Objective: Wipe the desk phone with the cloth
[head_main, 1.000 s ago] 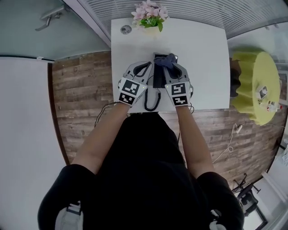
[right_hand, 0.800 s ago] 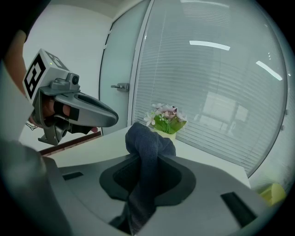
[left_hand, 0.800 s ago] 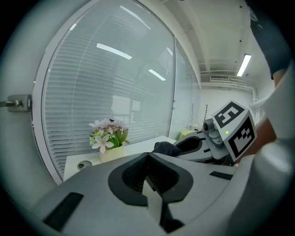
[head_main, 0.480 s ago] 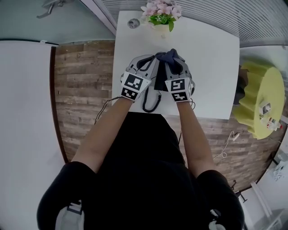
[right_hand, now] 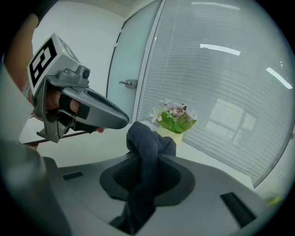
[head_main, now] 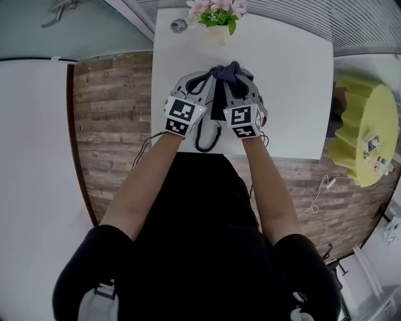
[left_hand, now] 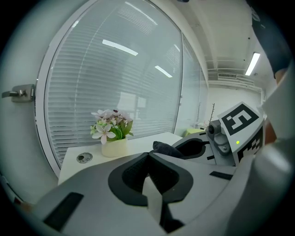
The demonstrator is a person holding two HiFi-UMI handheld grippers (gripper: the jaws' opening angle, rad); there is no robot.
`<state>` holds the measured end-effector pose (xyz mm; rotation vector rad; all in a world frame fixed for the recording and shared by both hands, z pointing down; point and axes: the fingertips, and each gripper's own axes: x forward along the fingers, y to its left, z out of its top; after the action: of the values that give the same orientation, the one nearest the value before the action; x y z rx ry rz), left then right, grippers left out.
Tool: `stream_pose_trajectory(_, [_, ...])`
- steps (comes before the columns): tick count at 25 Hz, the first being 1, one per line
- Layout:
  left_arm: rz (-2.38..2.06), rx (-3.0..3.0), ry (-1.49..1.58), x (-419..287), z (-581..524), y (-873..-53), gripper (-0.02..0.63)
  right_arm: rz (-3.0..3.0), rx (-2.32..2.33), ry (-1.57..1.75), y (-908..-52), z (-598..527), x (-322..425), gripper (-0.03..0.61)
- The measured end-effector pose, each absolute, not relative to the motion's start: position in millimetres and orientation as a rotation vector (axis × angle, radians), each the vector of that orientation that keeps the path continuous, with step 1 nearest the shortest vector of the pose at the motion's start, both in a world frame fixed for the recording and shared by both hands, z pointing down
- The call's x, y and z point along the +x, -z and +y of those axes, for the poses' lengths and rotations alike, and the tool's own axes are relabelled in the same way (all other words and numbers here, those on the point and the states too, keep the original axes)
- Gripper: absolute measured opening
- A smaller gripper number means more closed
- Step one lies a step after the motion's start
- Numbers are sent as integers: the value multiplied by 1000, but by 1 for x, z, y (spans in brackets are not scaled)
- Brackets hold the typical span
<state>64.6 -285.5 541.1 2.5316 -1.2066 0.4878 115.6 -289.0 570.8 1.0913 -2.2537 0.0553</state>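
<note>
Cloth (head_main: pixel 233 72) dark blue-grey, bunched into a soft lump. It sits upper centre in the head view, over the far end of the phone (head_main: pixel 217 108). Right tongs (right_hand: pixel 147 159) closed on it: a fold runs down between the jaws and the rest bulges out past the tips. Left tongs (left_hand: pixel 147 156) closed tip to tip, nothing between them.

Phone dark, mostly covered by both tongs. Its cord (head_main: pixel 204 139) loops toward the near edge of the white surface (head_main: pixel 294 94).

Against a second ago: both tongs sit a little further from the near edge. The left tip has drawn in beside the cloth, where before it stood apart from it. Cloth still in the right tongs.

Around: flower pot (head_main: pixel 217 17) with pink blooms at the far edge, near the cloth but not touching. Round grommet (head_main: pixel 178 26) to its left. Yellow stool (head_main: pixel 363 125) at right of frame, well apart. White cable (head_main: pixel 319 195) on the wood floor, lower right. Door handle (right_hand: pixel 127 83) in the glass wall behind.

In the head view the tongs and marker cubes hide most of the phone.
</note>
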Motion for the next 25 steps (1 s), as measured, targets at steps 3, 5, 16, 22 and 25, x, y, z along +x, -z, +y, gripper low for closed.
stream_pose_trajectory(3, [-1196, 2535, -495, 67, -281, -542, 11, -2261, 1108, -65, -572, -287, 116, 91])
stream_pose_trajectory(5, [-1182, 2539, -501, 70, -276, -543, 11, -2254, 1114, -82, -573, -282, 117, 91])
stream_pose_trajectory(16, [-1130, 2567, -506, 77, -262, -546, 11, -2225, 1138, -133, -586, -254, 119, 89])
stream_pose_trajectory(22, [-1103, 2565, -518, 76, -253, -553, 11, -2209, 1160, -149, -592, -242, 119, 89])
stream_pose_trajectory(25, [-1091, 2572, -524, 77, -249, -556, 11, -2205, 1169, -160, -595, -234, 119, 89])
